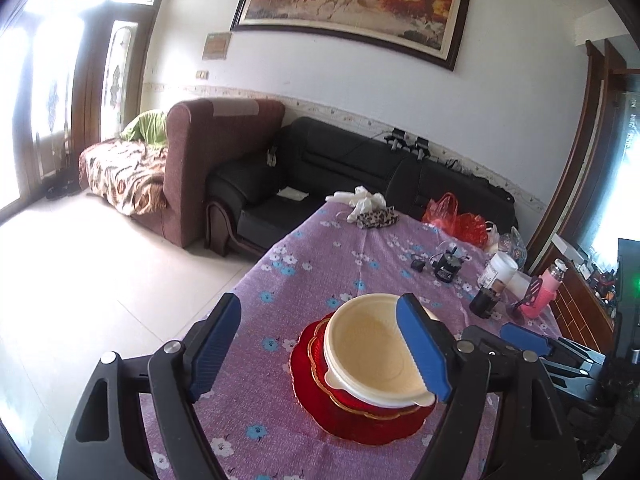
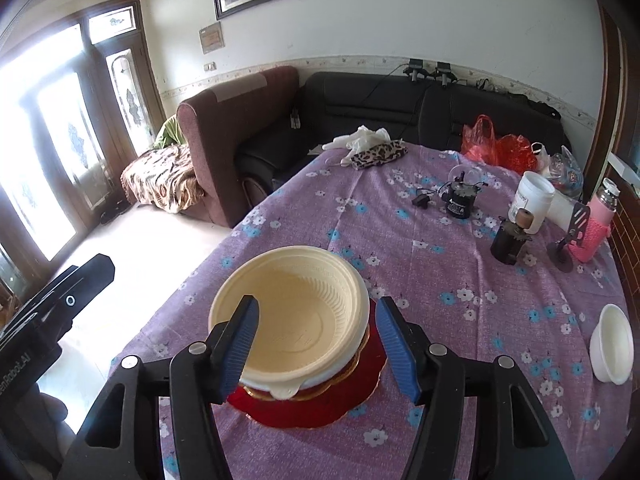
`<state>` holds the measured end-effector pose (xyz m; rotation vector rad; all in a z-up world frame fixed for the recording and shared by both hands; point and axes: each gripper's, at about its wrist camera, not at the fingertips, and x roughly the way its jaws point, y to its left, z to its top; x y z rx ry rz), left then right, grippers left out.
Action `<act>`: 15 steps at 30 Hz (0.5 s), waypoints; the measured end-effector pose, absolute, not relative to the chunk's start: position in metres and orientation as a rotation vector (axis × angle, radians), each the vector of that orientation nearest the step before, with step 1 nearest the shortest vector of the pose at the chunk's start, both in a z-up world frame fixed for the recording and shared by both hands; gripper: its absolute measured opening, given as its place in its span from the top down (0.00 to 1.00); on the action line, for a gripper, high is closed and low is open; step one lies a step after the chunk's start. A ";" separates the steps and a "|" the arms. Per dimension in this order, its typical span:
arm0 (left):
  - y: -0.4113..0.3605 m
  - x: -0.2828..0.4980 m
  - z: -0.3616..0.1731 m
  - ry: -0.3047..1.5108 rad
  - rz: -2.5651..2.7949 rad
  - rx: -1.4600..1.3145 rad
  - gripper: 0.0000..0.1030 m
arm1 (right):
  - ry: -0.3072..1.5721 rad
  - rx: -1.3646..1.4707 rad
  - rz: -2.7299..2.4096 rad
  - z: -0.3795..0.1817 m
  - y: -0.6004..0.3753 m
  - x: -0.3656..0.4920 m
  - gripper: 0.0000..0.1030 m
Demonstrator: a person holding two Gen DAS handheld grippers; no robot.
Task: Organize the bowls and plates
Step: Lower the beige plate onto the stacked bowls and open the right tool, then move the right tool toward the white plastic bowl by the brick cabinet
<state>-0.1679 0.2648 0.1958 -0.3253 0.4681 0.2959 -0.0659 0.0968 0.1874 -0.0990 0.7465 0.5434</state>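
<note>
Directly ahead of both: a cream ribbed plastic bowl point(image 2: 296, 320) nested in a white bowl, stacked on a gold-rimmed red plate over a wider red scalloped plate point(image 1: 352, 420), all near the desk's point(image 2: 440, 280) near-left edge. Seen from the right hand-held gripper point(image 2: 318, 350): fingers spread apart, straddling the stack, left pad point(image 2: 240, 348) reaching over the cream rim, nothing clamped. Left hand-held gripper point(image 1: 318, 350) likewise apart and holding nothing, stack lying toward its right finger. Round, so no long axis; right side looks nearer. Small white bowl point(image 2: 612, 344) well apart at far right, probably next for stacking.
</note>
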 end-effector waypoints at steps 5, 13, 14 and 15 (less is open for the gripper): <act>0.243 -0.203 0.219 0.375 0.297 -0.292 0.13 | 0.681 -0.083 0.556 0.210 0.081 -0.102 0.30; 0.193 -0.239 0.245 0.290 0.279 -0.190 0.07 | 0.619 -0.028 0.553 0.232 0.042 -0.138 0.23; 0.187 -0.242 0.247 0.285 0.276 -0.178 0.07 | 0.618 -0.018 0.551 0.232 0.036 -0.141 0.23; 0.181 -0.245 0.249 0.278 0.272 -0.165 0.07 | 0.616 -0.007 0.549 0.233 0.029 -0.143 0.23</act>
